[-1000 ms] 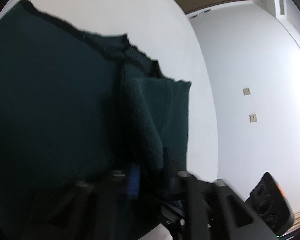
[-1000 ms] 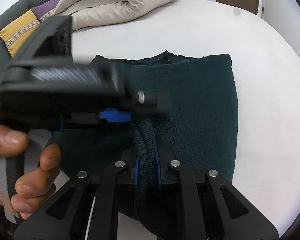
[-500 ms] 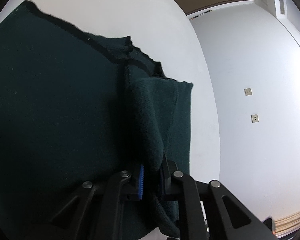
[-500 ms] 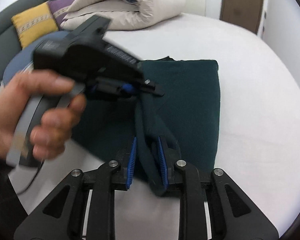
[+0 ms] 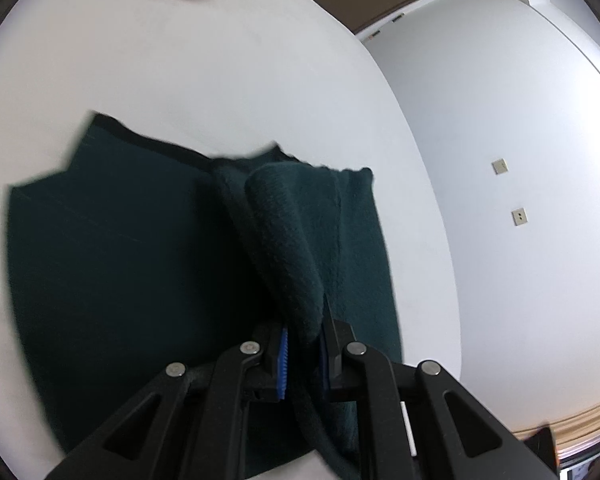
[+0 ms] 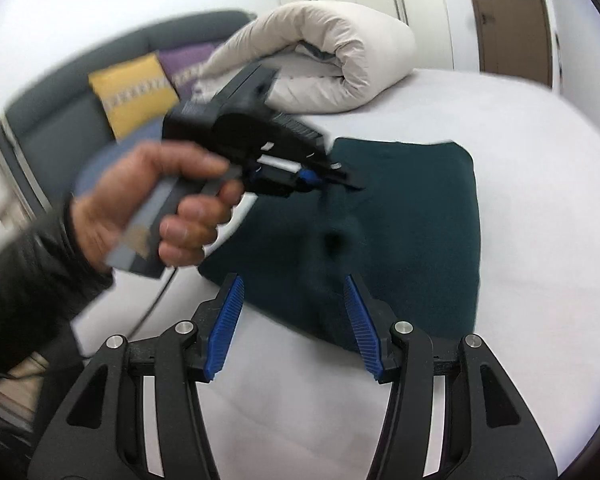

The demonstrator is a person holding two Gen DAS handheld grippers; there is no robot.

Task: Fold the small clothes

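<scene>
Left wrist view: the left gripper (image 5: 303,354) is clamped nearly closed on a raised ridge of the dark green sweater (image 5: 140,264), which lies spread on the white bed (image 5: 204,60), collar edge at the far side. The pinched fold stands up from the flat body and droops over the jaws, so the knit reads as soft, light and limp; judged best taken at an edge or cuff, since a mid-panel pinch just tents it. Against the earlier frame, the sweater sits smaller and lower in view and more bed shows. Right wrist view: the right gripper (image 6: 294,322) has its jaws opening, nothing pressed between the blue pads (image 6: 228,320); the sweater's near edge lies just beyond them on the bed. The person's left hand (image 6: 156,208) holds the other gripper over the sweater. A rolled duvet (image 6: 332,56) and a yellow cushion (image 6: 134,92) sit at the far side. Earlier, these jaws gripped a fold; that fold is now released.
</scene>
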